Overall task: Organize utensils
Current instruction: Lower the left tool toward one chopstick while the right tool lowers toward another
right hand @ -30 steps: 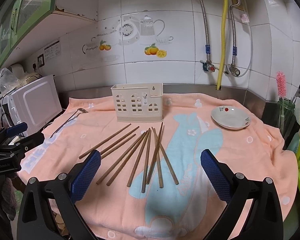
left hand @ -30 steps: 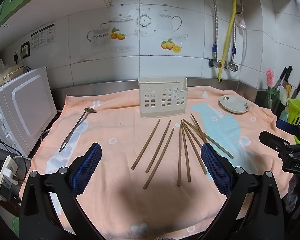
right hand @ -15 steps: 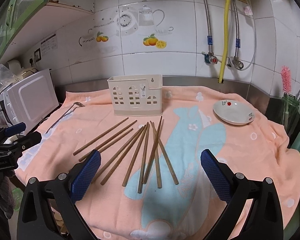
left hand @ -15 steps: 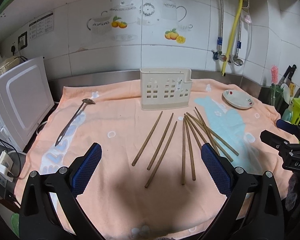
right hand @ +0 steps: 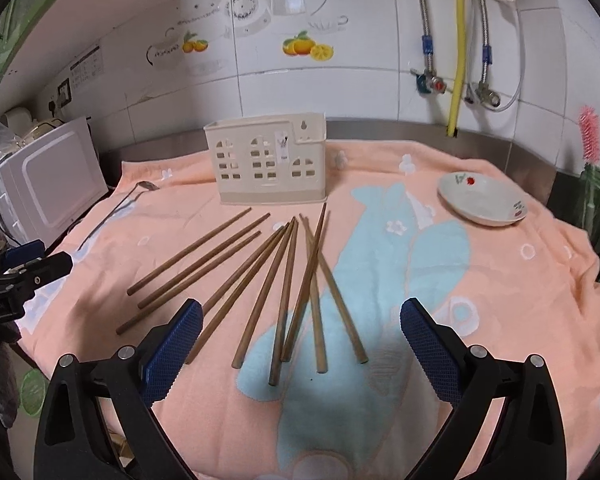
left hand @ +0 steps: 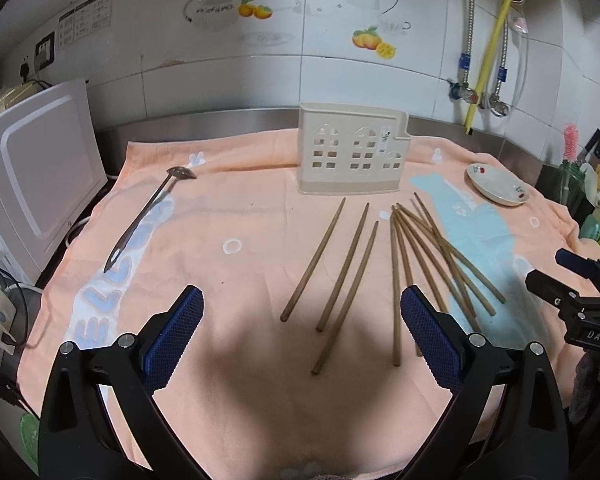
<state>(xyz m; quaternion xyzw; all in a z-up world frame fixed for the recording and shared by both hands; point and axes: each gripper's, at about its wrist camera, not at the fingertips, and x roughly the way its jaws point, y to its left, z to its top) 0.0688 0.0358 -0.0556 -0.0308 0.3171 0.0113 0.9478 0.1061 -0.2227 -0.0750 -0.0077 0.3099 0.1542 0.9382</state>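
Counter draped in a peach towel (right hand: 500, 280), on it a cream slotted utensil holder (right hand: 266, 170) upright at the back, wooden chopsticks (right hand: 288, 276) fanned before it, metal ladle (left hand: 148, 216) left, small dish (right hand: 480, 200) right.

Both grippers nearer the peach towel than a second ago. Left gripper (left hand: 300, 336): brown wooden chopsticks (left hand: 350, 268) and cream plastic utensil holder (left hand: 352, 148) larger, lower in frame. Right gripper (right hand: 300, 336): closer over chopsticks (right hand: 288, 284); holder (right hand: 266, 158) higher. Jaw spread unchanged, nothing displaced.
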